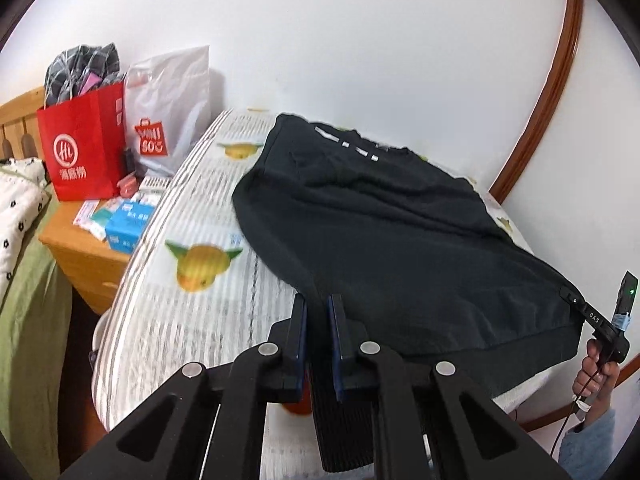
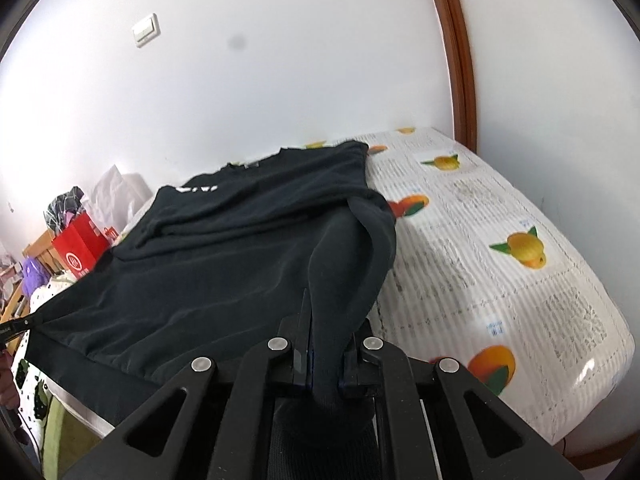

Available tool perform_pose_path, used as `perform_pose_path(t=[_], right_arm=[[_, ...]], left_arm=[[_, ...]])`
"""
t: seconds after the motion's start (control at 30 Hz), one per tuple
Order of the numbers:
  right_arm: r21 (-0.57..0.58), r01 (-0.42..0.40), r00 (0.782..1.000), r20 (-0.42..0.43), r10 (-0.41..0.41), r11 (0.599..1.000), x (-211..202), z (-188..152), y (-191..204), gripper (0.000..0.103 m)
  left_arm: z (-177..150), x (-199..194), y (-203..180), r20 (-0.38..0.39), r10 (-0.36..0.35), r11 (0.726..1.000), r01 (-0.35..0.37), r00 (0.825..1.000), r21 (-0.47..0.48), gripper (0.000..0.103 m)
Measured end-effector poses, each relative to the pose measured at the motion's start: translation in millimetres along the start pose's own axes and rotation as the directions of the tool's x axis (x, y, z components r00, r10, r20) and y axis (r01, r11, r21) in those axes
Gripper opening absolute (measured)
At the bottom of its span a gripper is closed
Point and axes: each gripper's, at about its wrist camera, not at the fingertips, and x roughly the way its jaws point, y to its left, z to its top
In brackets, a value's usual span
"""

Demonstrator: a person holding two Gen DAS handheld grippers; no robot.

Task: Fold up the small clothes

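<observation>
Left wrist view: we pinch the black sweatshirt (image 1: 384, 216) at both near ends.
Our left gripper (image 1: 318, 312) has its fingers closed on a ribbed cuff; our right gripper (image 2: 326, 328) clamps a bunched sleeve. Beyond both fingers, the garment spreads over the fruit-print mattress (image 1: 192, 296).

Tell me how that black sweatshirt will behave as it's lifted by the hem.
Probably floppy: the black sweatshirt already sags and creases between the left gripper and right gripper. Likely fairly heavy, being thick knit. The striped cover looks slick, so it may slide.
</observation>
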Motion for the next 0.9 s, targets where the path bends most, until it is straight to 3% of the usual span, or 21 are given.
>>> perform_pose_path(t=[0.2,0.43,0.67,0.9], right_arm=[[-0.006,-0.006,0.999,0.037,0.007,1.0,12.1,31.4,7.4,0.008],[-0.015,-0.011,0.996,0.09,0.012,1.0,36.4,83.2,20.4,0.008],[0.019,-0.016,0.995,0.094,0.014,1.0,87.1,136.8,24.5,0.008],[0.032,-0.001,0.998,0.057,-0.001,1.0,145.1,163.6,23.4,0.008]], left_arm=[[37.6,11.2,-6.0,0.048,0.001,1.0,-0.001,0.999,0.014,0.01],[87.3,39.2,-11.2,0.101,0.046,0.998,-0.051,0.994,0.042,0.009],[133.6,84.7,-7.6,0.114,0.094,0.995,-0.097,0.989,0.018,0.009],[158.5,135.3,-14.1,0.108,0.164,0.983,-0.171,0.981,0.063,0.009]])
